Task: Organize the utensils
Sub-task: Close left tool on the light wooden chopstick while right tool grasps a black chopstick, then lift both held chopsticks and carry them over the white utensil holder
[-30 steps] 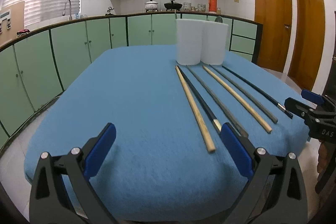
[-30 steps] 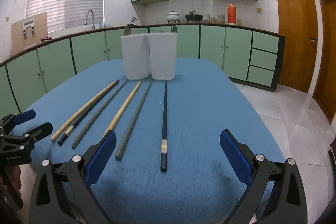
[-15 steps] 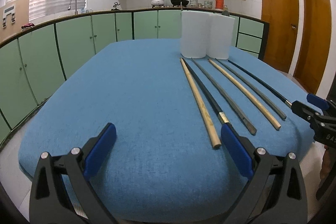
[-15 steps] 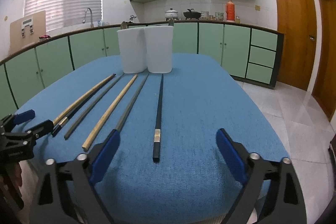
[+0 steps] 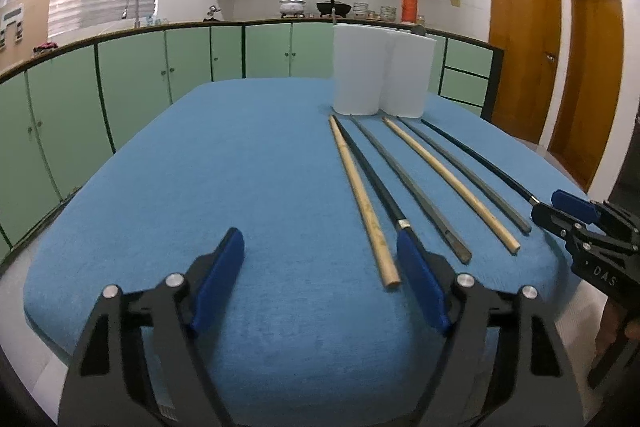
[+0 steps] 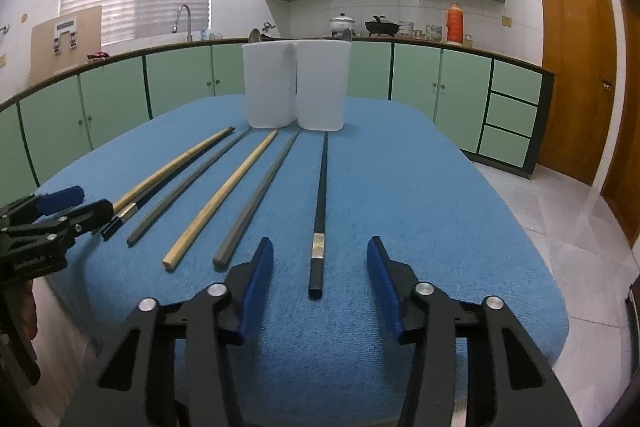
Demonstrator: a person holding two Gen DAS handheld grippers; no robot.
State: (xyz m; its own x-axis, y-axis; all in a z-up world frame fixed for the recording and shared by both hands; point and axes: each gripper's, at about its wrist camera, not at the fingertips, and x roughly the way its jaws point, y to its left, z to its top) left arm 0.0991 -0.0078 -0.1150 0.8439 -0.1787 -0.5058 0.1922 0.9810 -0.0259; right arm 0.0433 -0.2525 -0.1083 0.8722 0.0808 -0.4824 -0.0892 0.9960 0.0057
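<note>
Several chopsticks lie side by side on the blue cloth table (image 5: 240,187), pointing at two white cups (image 5: 356,71) (image 6: 320,85) at the back. In the left wrist view a bamboo chopstick (image 5: 362,199) and a black one (image 5: 372,175) lie just right of my left gripper (image 5: 320,279), which is open and empty. In the right wrist view a black chopstick (image 6: 321,203) lies with its near end between the open fingers of my right gripper (image 6: 320,283). A grey chopstick (image 6: 260,195) and a bamboo one (image 6: 224,195) lie to its left.
Spoon tips stick out of the white cups. My right gripper shows at the right edge of the left wrist view (image 5: 576,223); my left gripper shows at the left edge of the right wrist view (image 6: 52,215). Green kitchen cabinets (image 5: 120,87) ring the table.
Both grippers have moved forward over the table's near edge and their jaws have narrowed. The right gripper now straddles the end of the black chopstick.
</note>
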